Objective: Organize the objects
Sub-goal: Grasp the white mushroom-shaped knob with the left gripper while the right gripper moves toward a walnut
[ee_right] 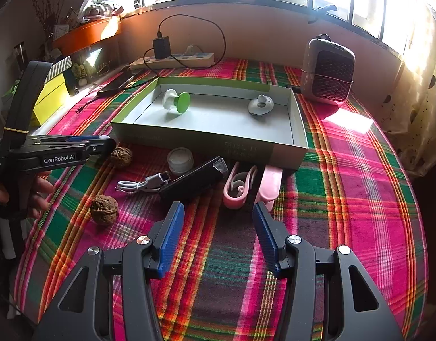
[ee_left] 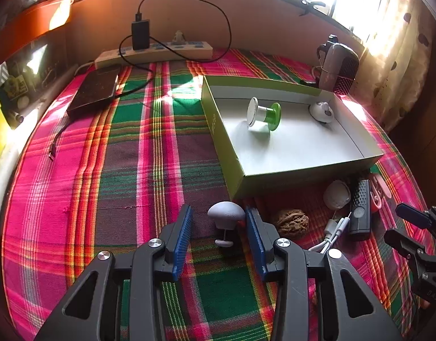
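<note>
Between your left tongs (ee_left: 218,218), spread and gripping nothing, stands the grey mushroom-shaped piece (ee_left: 226,216); close on it, then carry it to the box (ee_left: 292,147). Your right tongs (ee_right: 218,221) hover spread and empty.

Woven plaid cloth (ee_right: 346,170), matt cardboard box (ee_right: 212,142), wrinkled rough walnut (ee_right: 103,209)

Plaid cloth (ee_right: 360,187) on table – power strip (ee_right: 178,60) w/ black charger (ee_right: 161,47), heater (ee_right: 327,71) rt, orange shelf (ee_right: 87,35) left.
</note>
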Demonstrator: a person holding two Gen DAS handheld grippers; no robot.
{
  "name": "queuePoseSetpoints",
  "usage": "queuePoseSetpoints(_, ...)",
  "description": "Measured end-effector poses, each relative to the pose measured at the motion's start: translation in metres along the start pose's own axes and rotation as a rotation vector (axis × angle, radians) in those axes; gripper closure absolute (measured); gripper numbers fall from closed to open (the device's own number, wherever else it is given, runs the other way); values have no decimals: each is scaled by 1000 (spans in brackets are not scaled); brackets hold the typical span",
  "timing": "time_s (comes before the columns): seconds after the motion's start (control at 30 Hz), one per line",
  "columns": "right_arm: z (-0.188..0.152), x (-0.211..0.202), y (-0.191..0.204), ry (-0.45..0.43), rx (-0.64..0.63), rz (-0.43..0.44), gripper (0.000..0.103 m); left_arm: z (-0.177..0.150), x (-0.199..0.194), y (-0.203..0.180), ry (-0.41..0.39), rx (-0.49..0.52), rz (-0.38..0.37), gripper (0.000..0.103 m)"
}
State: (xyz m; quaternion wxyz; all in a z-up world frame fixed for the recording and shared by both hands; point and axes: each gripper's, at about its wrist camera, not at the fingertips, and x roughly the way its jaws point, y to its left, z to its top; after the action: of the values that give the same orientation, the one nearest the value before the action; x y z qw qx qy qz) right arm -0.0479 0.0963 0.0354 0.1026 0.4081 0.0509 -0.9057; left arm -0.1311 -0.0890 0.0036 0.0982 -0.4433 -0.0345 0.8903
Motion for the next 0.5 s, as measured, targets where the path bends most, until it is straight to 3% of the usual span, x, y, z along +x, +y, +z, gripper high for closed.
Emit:
queuePoseSetpoints(0.2, -1, 1, 23, 0, -32, 32, 52, -1, -2, 4, -3, -5, -19, 67)
queuePoseSetpoints(0.37, -1, 3, 41, 7, -54, 64, 52, -2, -4, 9, -12, -23, -14, 78)
queuePoseSetpoints(0.5, -1, 1, 51, -4, -60, 88, 52, -6, -7, 13, -18, -28, -17, 79)
